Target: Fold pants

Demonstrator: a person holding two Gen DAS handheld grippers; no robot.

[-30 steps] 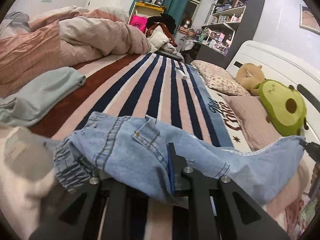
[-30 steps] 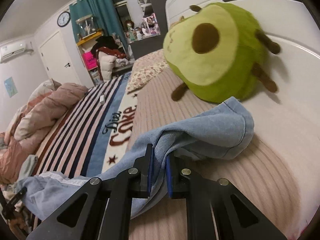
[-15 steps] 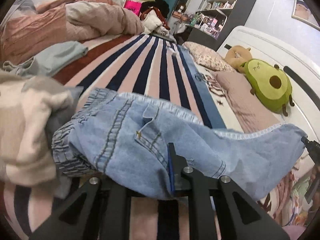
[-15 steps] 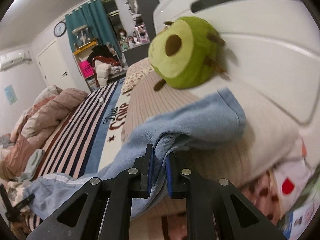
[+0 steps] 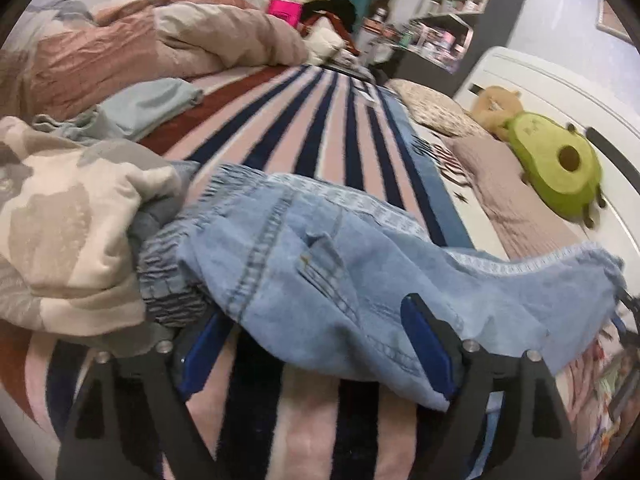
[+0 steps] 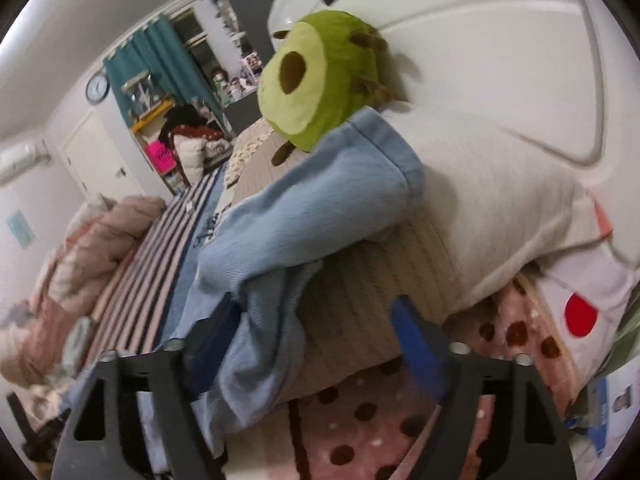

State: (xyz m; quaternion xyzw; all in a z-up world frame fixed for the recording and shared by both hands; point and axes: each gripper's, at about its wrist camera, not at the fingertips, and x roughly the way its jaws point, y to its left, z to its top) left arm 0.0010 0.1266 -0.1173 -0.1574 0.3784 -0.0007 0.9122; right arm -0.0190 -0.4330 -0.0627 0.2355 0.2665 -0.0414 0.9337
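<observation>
Both grippers, left gripper (image 5: 320, 354) and right gripper (image 6: 316, 344), gape released around the jeans (image 5: 340, 264), seemingly laid out; next, regrasp to fold.

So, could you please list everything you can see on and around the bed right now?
jeans: one pair, light blue denim, stretched across the bed, leg end on the beige pillow.
striped blanket: one, pink and navy, covering the bed.
avocado plush: one, green, against the white headboard.
brown plush: one, behind the avocado.
comforter: one, pink, bunched at the far left.
grey-green garment: one, left on the blanket.
cream and grey garment: one, near left.
wall clock: one, by the teal curtain.
left gripper: open, jeans draped between its fingers.
right gripper: open, beside the leg.
</observation>
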